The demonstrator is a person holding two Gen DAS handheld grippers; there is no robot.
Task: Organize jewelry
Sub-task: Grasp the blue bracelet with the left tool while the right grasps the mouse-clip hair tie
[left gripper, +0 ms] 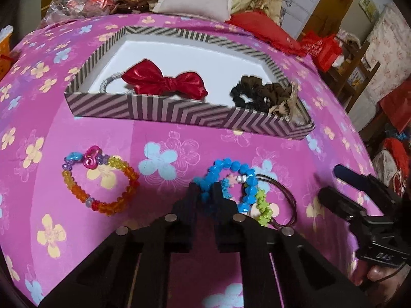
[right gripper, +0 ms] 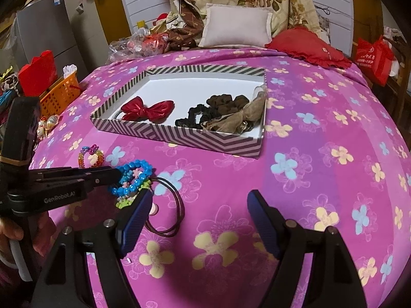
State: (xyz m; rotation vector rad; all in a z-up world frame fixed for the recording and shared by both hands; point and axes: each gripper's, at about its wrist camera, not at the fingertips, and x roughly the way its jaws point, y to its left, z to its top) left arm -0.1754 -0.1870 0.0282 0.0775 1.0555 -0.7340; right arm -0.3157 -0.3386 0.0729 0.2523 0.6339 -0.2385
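Blue bead bracelet (left gripper: 232, 179) was sitting on the pink flowered bedspread (left gripper: 179, 143), tangled in a little pile with a green frilly band (left gripper: 264, 205) and a couple of thin dark hair ties (left gripper: 285, 200). Left gripper (left gripper: 205, 192) had its fingers pinched together right on the blue beads, so it had hold of that bracelet. Right gripper (right gripper: 199, 205) hung wide apart with nothing between its fingers, its left finger just beside the pile and over the dark hair ties.

Off to the left of the pile lay one orange and yellow bead bracelet (left gripper: 100, 182) with a pink charm, well clear of both grippers.

Further back sat a striped box (left gripper: 179, 113), open, with one red bow (left gripper: 164, 80) on a grey hair tie, two dark scrunchies (left gripper: 259, 93) and one tan bow (right gripper: 239, 120) inside. Nothing stood between the pile and the box, just bare bedspread. Pillow (right gripper: 236, 27) and a red cushion (right gripper: 308, 46) were at the far end.
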